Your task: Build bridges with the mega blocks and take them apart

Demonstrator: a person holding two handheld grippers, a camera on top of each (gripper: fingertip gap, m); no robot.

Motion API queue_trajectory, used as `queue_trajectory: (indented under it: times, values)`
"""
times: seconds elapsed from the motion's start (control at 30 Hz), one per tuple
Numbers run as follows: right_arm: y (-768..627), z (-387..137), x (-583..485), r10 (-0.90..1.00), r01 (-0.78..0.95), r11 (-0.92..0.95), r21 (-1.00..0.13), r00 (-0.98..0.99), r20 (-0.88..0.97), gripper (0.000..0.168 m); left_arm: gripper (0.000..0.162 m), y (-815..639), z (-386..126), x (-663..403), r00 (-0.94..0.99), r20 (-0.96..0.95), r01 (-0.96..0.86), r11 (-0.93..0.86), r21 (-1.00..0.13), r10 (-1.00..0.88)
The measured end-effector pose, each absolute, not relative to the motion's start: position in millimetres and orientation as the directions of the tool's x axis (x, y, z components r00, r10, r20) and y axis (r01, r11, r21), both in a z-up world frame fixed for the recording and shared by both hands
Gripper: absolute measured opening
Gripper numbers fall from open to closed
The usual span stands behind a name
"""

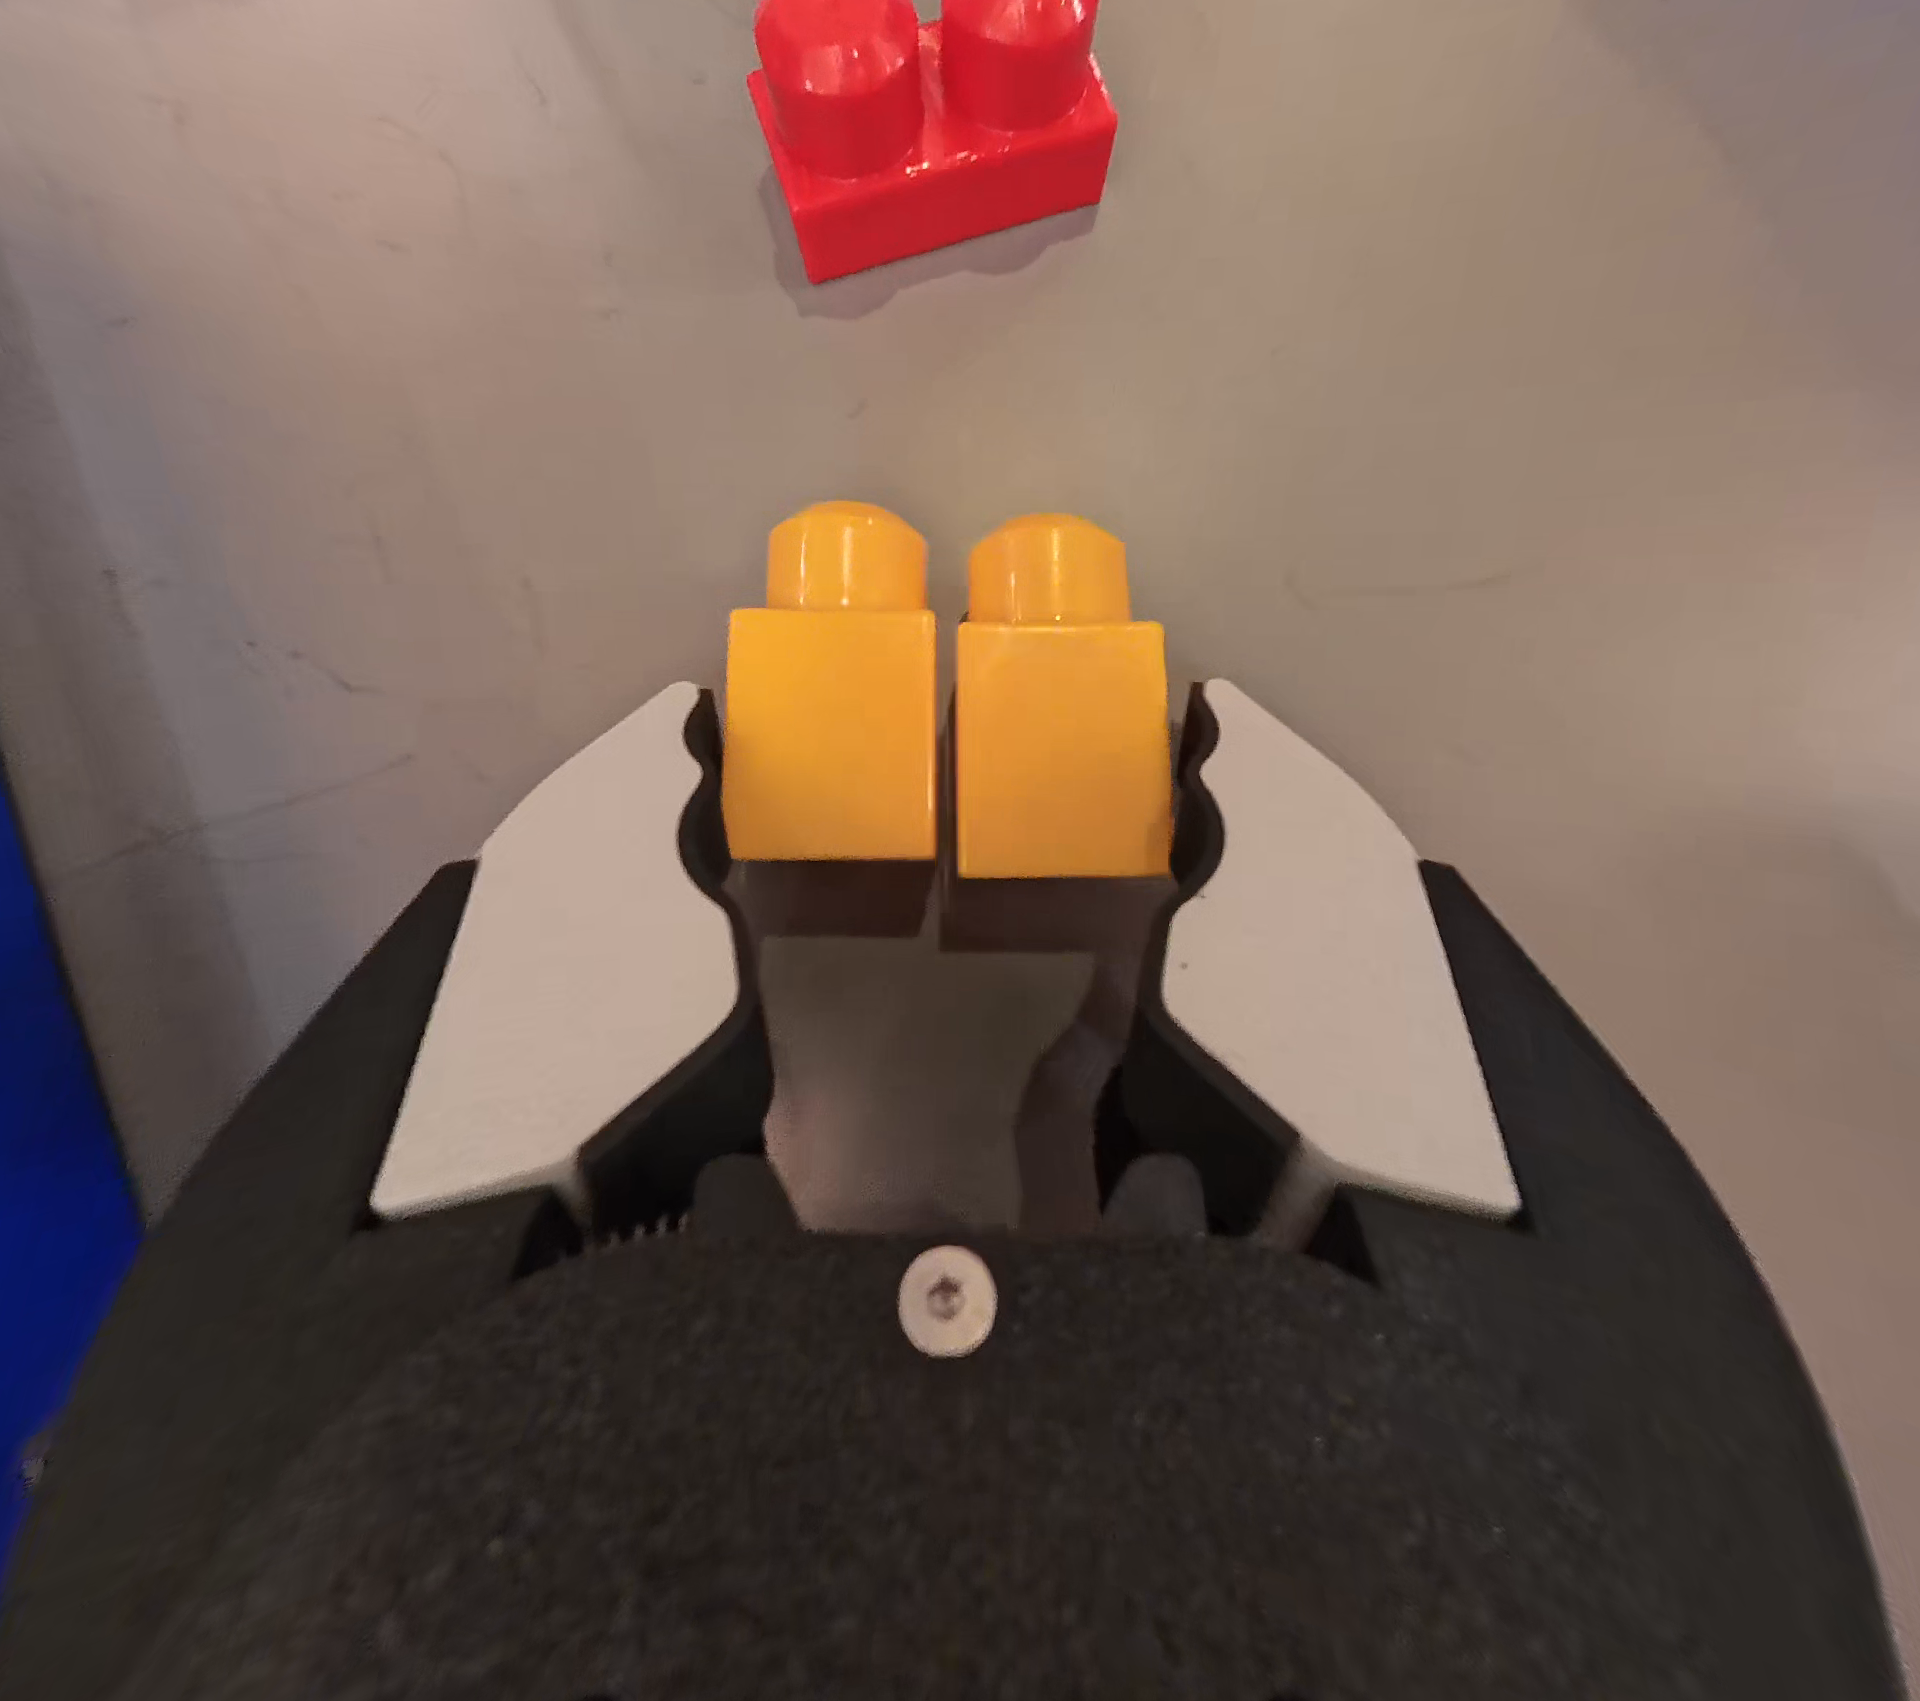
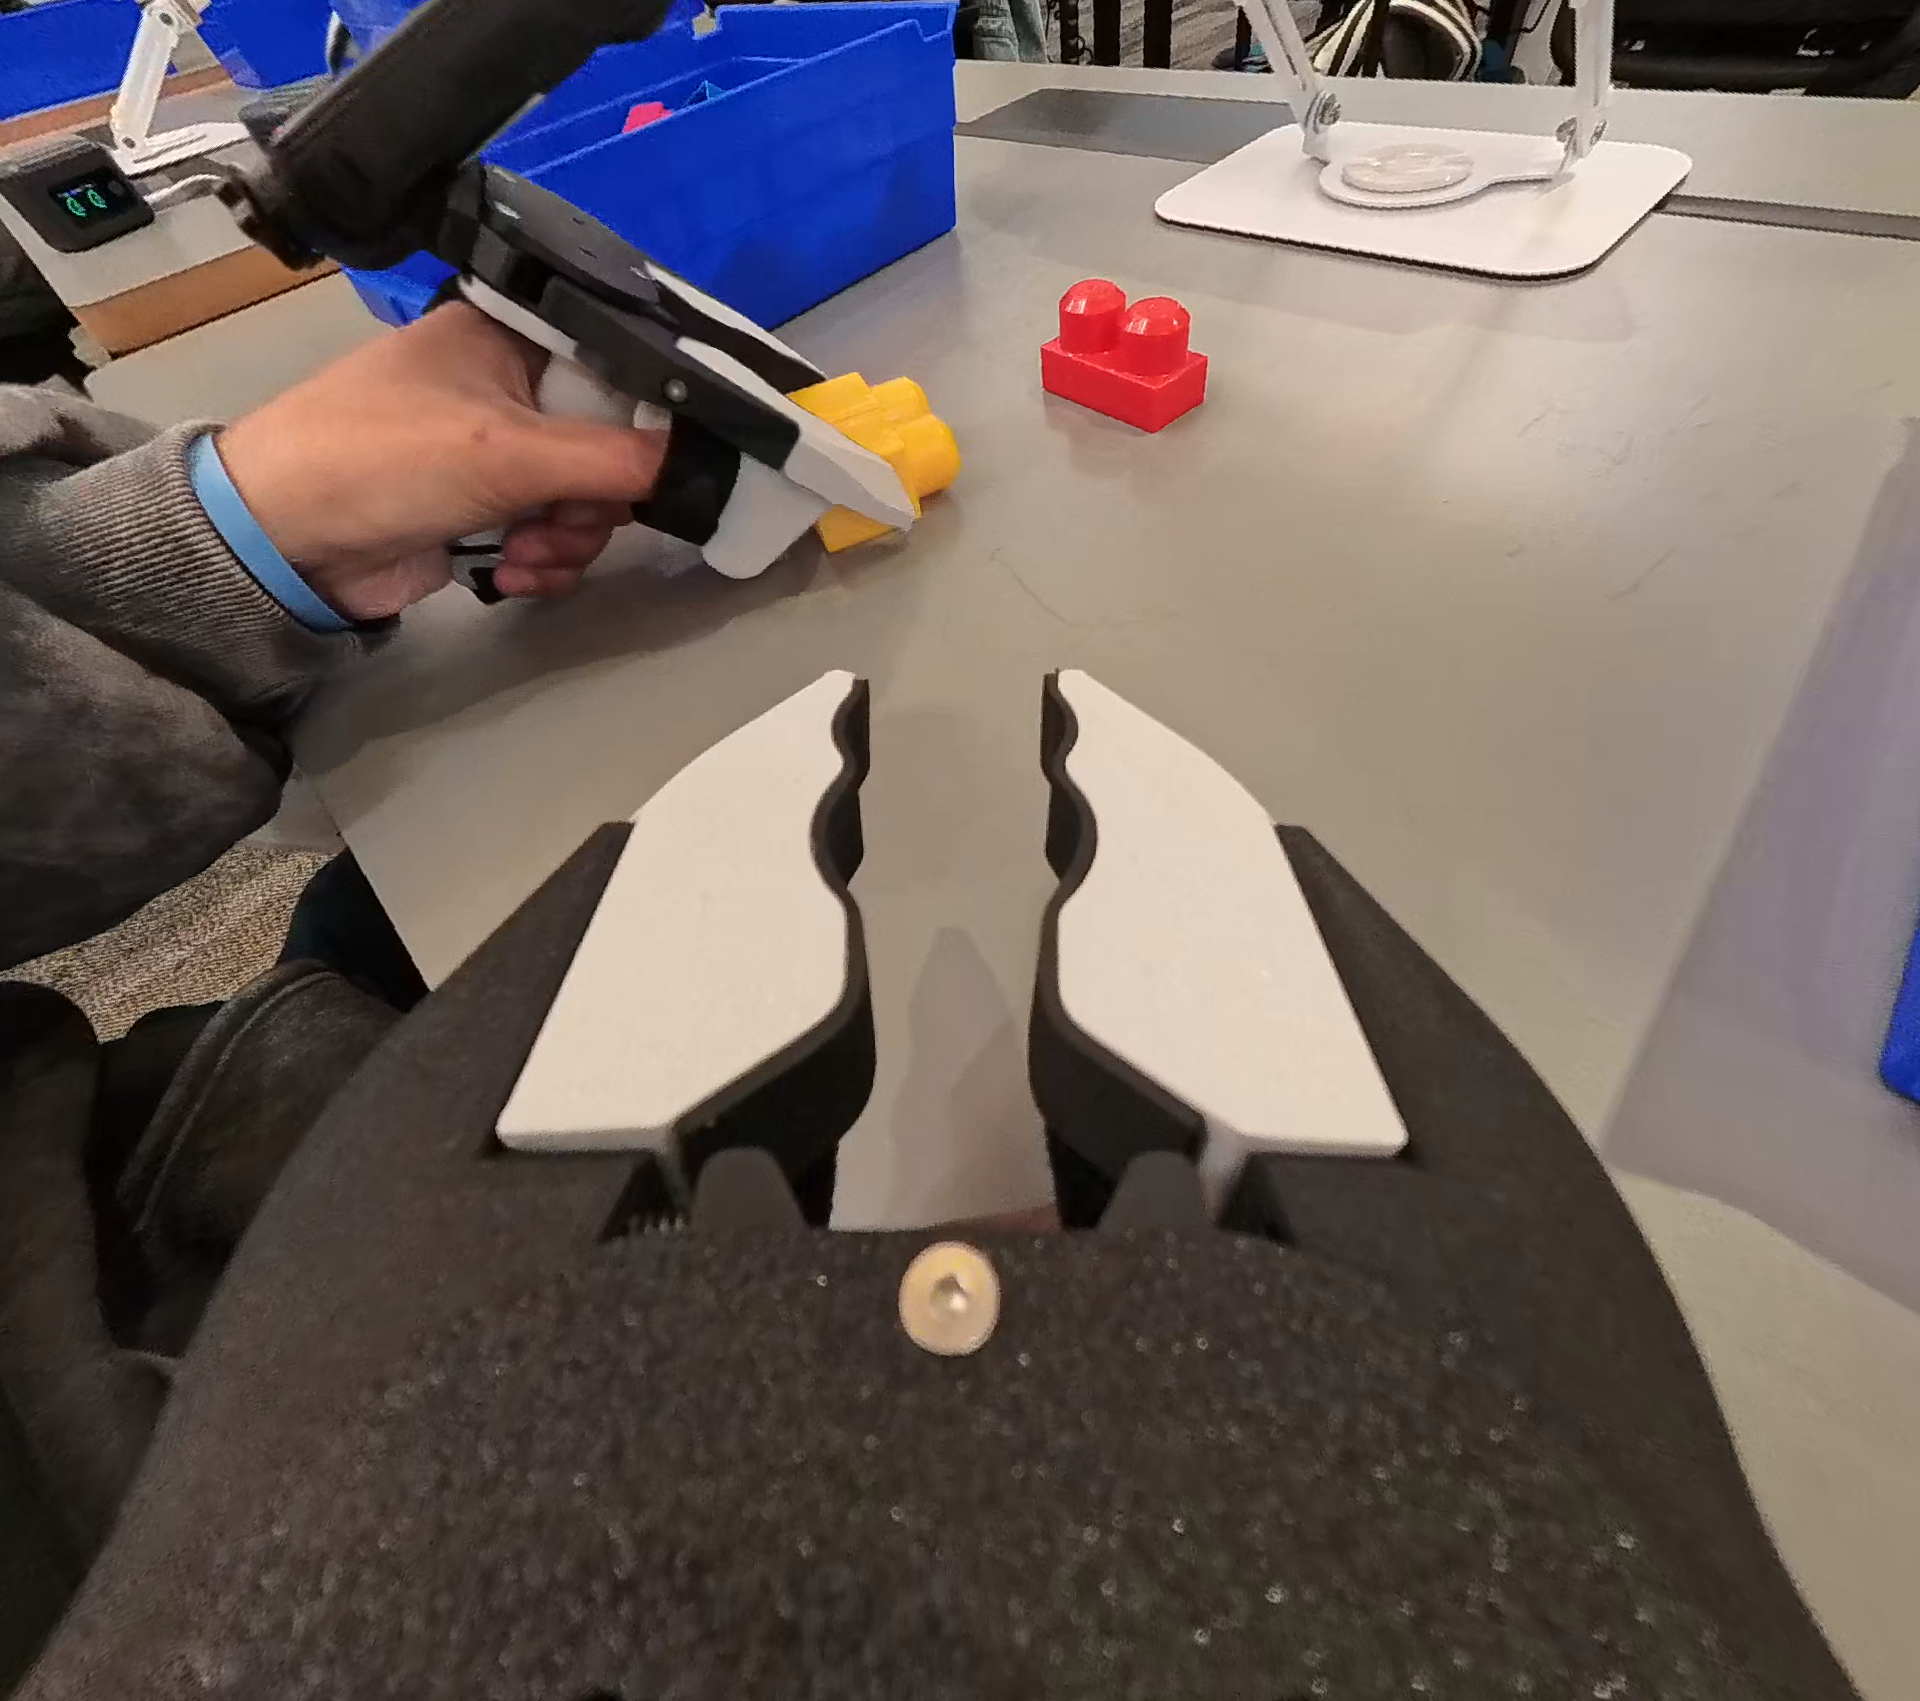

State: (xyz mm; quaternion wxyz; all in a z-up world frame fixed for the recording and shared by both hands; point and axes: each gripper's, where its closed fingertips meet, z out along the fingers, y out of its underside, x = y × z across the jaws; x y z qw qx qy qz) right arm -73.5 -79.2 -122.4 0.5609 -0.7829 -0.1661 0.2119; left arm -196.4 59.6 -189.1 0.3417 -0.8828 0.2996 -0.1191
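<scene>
Grey table (image 2: 1351,612): left gripper (image 1: 948,747) clamps two yellow blocks (image 1: 940,737) side by side as piers; red block (image 1: 935,113) waits ahead; right gripper (image 2: 954,716) narrowly parted, empty.

The red block (image 1: 930,113) is shiny plastic with thin lines on its bumps. The two yellow blocks (image 1: 940,742) are smooth, shiny plastic. The grey table (image 2: 1403,612) looks flat and dull, with small scratches. The left gripper (image 1: 945,716) has smooth, dull, pale fingers (image 1: 582,924), rough black parts and a shiny metal screw (image 1: 947,1301). The blue bin (image 2: 769,165) is smooth plastic.
</scene>
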Motion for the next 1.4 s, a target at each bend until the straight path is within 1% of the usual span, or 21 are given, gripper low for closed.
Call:
queue_trajectory:
  times: [0.07,0.23,0.33,0.43,0.53,0.63,0.7,1.17,1.4]
  values:
    - [-79,-122,-73,0.497,0.020,-0.315,-0.949,0.855,-0.147,0.031,0.090,60,-186,-199,0.799,-0.007,-0.440,-0.578,-0.688,-0.601]
    - [-79,-123,-73,0.498,0.020,-0.323,-0.946,0.854,-0.152,0.031,0.093,54,-183,-206,0.801,-0.054,-0.462,-0.559,-0.689,-0.596]
    - [-79,-123,-74,0.499,0.020,-0.322,-0.947,0.854,-0.151,0.031,0.089,55,-191,-210,0.812,-0.090,-0.477,-0.568,-0.670,-0.576]
    - [-79,-123,-73,0.499,0.021,-0.318,-0.948,0.854,-0.148,0.031,0.085,55,-194,-206,0.810,-0.073,-0.471,-0.573,-0.671,-0.581]
    - [-79,-123,-73,0.499,0.020,-0.321,-0.947,0.853,-0.151,0.031,0.084,55,-193,-206,0.810,-0.083,-0.477,-0.571,-0.668,-0.580]
    - [-79,-123,-73,0.501,0.018,-0.322,-0.947,0.852,-0.154,0.031,0.084,55,-195,-205,0.816,-0.055,-0.457,-0.585,-0.669,-0.575]
    - [-80,-123,-73,0.501,0.018,-0.320,-0.947,0.852,-0.154,0.031,0.078,56,-194,-208,0.828,-0.052,-0.443,-0.592,-0.673,-0.559]
    - [-81,-123,-74,0.505,0.021,-0.321,-0.947,0.850,-0.152,0.031,0.077,54,-194,-204,0.804,-0.032,-0.454,-0.579,-0.677,-0.593]
    - [-81,-122,-73,0.504,0.015,-0.321,-0.947,0.850,-0.157,0.031,0.076,50,-190,-199,0.784,0.055,-0.412,-0.583,-0.700,-0.619]
